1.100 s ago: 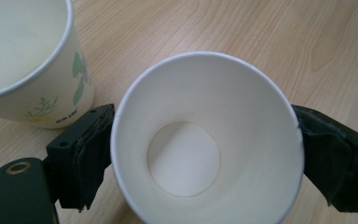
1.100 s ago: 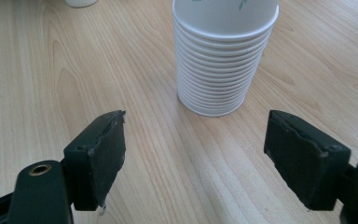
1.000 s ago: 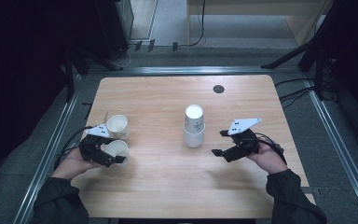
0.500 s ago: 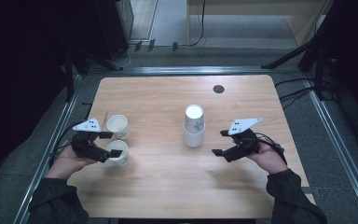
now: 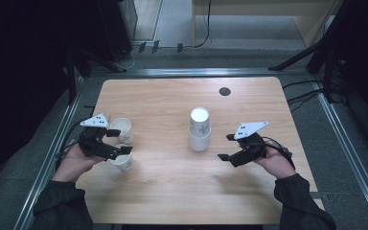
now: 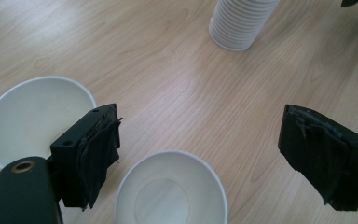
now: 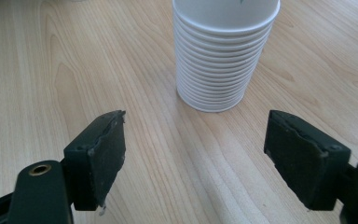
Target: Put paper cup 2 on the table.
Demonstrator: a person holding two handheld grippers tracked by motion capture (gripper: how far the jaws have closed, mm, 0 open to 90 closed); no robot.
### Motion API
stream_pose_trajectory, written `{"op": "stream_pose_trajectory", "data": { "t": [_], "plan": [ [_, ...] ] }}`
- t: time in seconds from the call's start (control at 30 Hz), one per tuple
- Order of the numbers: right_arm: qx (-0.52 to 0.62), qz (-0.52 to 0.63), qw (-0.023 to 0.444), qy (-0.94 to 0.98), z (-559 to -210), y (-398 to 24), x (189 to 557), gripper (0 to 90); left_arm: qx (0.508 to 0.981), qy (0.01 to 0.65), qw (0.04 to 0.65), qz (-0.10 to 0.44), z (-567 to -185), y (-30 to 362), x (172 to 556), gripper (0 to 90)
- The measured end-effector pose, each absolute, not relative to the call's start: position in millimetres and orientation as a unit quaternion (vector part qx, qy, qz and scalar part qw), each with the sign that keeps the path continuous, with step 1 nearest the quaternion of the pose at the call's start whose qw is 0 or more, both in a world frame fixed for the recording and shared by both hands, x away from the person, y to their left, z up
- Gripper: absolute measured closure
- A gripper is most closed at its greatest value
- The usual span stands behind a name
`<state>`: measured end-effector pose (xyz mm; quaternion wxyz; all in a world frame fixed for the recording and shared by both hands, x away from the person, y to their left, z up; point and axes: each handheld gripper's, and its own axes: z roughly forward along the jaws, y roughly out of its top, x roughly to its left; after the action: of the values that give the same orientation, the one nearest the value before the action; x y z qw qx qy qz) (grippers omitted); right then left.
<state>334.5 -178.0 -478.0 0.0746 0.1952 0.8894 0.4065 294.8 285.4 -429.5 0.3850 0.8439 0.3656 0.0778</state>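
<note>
At the near left of the light wooden bench (image 5: pixel 172 191), the left gripper (image 5: pixel 116 142) hangs with its fingers (image 6: pixel 91 154) spread, having just been closing slightly, over an upright white paper cup (image 5: pixel 123 161) that they do not grip; a second white paper cup (image 5: pixel 120 128) stands just beyond it, farther from the person. At the right, the right gripper (image 5: pixel 225 147) has its fingers (image 7: pixel 98 154) released and empty, facing the upside-down stack of white paper cups (image 5: pixel 199 129) at mid-bench.
</note>
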Motion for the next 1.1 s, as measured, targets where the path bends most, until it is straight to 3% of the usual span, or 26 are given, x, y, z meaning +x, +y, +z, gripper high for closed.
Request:
{"op": "stream_pose_trajectory", "data": {
  "t": [1.1],
  "plan": [
    [0.183, 0.4, 0.065, 0.896, -479.3, -166.3, 315.4, 20.8, 0.859, 0.304, 0.407, 0.063, -444.2, 173.7, 291.2, 12.6]
  ]
}}
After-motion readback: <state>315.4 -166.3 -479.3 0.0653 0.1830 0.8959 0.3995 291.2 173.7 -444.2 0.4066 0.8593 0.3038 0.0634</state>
